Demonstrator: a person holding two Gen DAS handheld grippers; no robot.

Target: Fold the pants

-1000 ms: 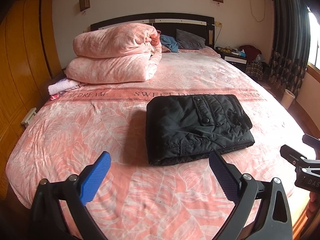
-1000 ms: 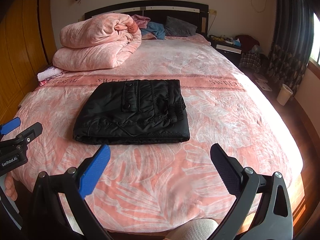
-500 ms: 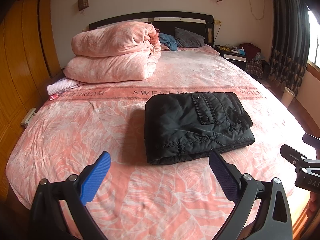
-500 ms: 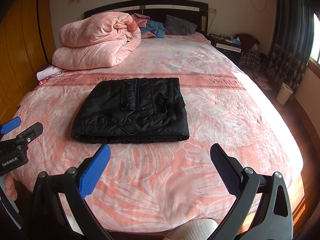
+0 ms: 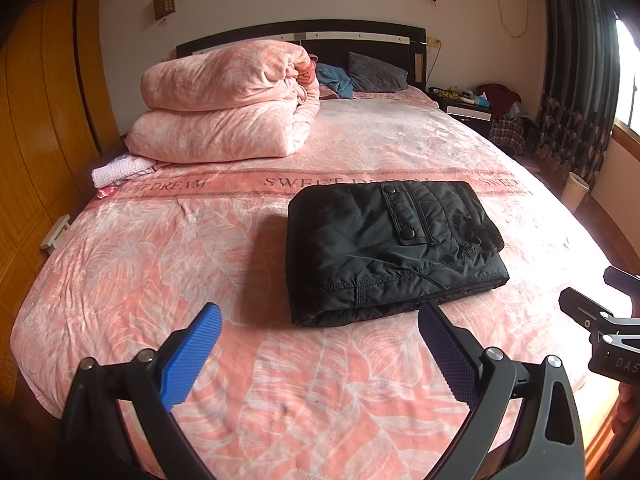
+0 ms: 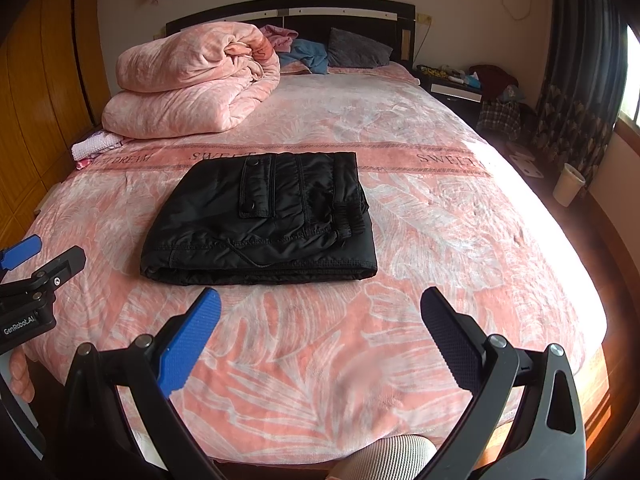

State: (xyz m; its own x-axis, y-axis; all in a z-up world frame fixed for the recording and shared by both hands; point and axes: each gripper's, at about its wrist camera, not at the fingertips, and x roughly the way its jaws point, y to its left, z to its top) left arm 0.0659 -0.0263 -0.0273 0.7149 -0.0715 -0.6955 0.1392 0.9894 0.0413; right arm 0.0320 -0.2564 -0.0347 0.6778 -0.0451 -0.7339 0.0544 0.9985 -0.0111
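Neatly folded black pants (image 5: 384,244)

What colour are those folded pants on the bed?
Black pants, clearest in the right wrist view.

Black padded nylon pants (image 5: 384,248) folded into a flat rectangular bundle, lying mid-bed on the pink blanket. Snap-button pocket flap faces up, elastic waistband on the right side, stitched folded edge toward the camera.

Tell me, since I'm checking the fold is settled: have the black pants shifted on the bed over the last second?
No. The black pants sit just below the "SWEET DREAM" band as before; only the cameras drifted slightly.
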